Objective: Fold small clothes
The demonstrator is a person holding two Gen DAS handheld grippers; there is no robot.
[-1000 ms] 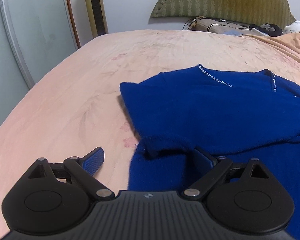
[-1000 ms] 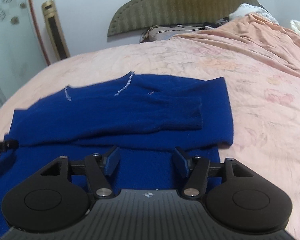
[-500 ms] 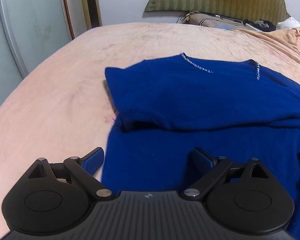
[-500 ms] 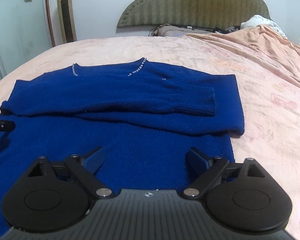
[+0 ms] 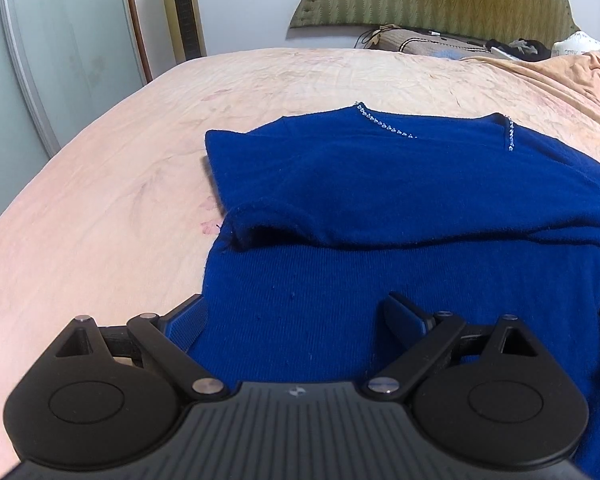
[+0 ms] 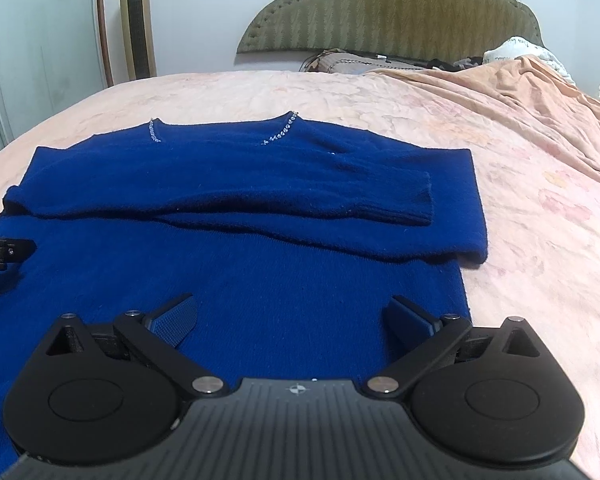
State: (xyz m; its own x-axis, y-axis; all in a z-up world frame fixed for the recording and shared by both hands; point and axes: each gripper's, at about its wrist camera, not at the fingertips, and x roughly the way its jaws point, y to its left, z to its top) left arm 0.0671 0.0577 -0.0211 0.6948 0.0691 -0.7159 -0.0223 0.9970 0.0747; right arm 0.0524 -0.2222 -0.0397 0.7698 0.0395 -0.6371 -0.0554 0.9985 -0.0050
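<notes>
Blue knit, the sweater (image 6: 228, 280) lies flat on the pink bedsheet (image 6: 540, 208), both sleeves folded across the chest and the beaded neckline (image 6: 280, 134) toward the headboard (image 6: 396, 12). Your right gripper (image 6: 292, 320) hovers over the lower body of the sweater, fingers spread wide and holding nothing. Your left gripper (image 5: 300, 322) sits at the sweater's left edge, likewise spread and empty, its left fingertip (image 5: 188, 324) at the hem's border with the sheet. A tower fan (image 6: 138, 20) stands by the wall.
</notes>
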